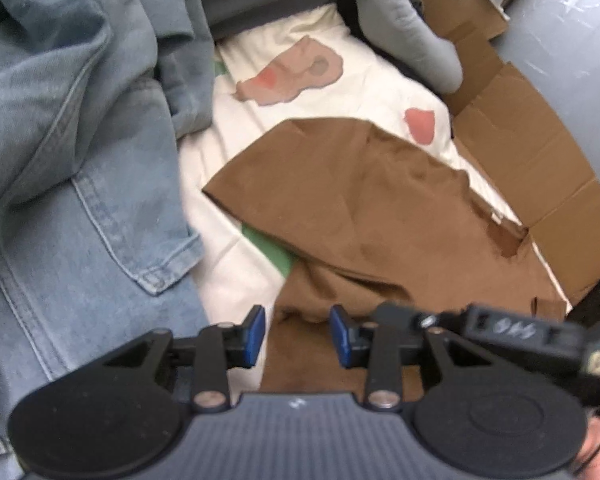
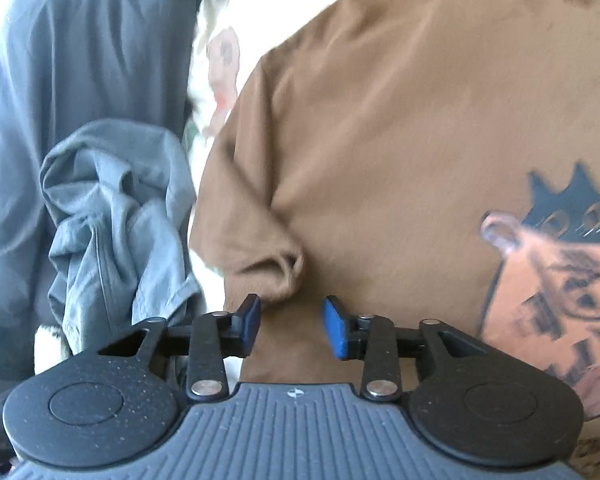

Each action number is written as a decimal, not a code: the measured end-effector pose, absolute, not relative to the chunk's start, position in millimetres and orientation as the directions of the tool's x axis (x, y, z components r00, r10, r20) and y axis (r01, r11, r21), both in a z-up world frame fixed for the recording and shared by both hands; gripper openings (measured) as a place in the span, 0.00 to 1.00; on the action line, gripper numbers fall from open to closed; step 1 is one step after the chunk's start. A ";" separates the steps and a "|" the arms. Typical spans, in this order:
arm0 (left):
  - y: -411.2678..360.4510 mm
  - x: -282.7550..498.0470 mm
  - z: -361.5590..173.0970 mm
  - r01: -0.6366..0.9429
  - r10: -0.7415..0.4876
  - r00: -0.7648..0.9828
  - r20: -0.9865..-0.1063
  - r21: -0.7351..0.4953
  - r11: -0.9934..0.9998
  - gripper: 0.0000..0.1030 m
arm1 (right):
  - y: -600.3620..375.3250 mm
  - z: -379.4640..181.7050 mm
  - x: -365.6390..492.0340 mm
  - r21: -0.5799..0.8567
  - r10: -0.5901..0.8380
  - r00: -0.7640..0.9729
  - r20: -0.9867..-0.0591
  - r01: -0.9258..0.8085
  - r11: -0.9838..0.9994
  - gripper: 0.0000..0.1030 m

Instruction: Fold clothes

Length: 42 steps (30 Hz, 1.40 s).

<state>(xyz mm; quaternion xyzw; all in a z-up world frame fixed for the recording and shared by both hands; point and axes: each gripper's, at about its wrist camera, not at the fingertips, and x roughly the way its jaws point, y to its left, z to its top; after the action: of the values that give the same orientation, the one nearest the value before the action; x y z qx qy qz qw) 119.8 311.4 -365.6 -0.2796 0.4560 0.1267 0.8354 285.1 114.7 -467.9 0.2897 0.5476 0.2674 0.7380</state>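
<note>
The soft, floppy brown T-shirt (image 1: 380,208) lies on the white bed sheet (image 1: 228,208), and both the left gripper (image 1: 298,334) and right gripper (image 2: 291,326) hang open and empty over it, near its sleeve cuff (image 2: 278,272), a good spot to pinch.

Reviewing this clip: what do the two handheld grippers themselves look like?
Both match: the left gripper and right gripper have black linkage arms with silver pivot screws, blue pads on the jaws, two round black discs and a ribbed grey base with a small mark at its centre.
</note>
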 end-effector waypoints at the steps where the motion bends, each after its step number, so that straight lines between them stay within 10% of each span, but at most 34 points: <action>1: 310.7 120.7 -369.0 -0.464 -0.045 0.545 -0.837 -0.346 0.815 0.36 | 115.0 -466.8 287.5 0.714 0.707 0.263 -0.657 -0.083 0.695 0.44; 8: 305.2 132.1 -383.7 -0.435 0.003 0.501 -0.865 -0.249 0.865 0.35 | 128.9 -465.5 295.5 0.654 0.663 0.235 -0.711 -0.125 0.746 0.42; 18: 295.3 142.1 -391.8 -0.367 0.066 0.477 -0.877 -0.130 0.921 0.26 | 134.5 -463.6 299.0 0.641 0.652 0.255 -0.714 -0.134 0.756 0.04; 42: 303.0 144.0 -379.5 -0.341 0.027 0.440 -0.897 -0.140 0.929 0.22 | 124.9 -464.4 262.8 0.558 0.575 0.238 -0.783 -0.140 0.818 0.05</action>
<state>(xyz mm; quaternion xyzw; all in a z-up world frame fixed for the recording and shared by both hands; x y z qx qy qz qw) 144.0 303.0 -379.5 -0.1521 0.5173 0.1102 0.8349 262.8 124.9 -464.4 0.1904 0.5712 0.2344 0.7632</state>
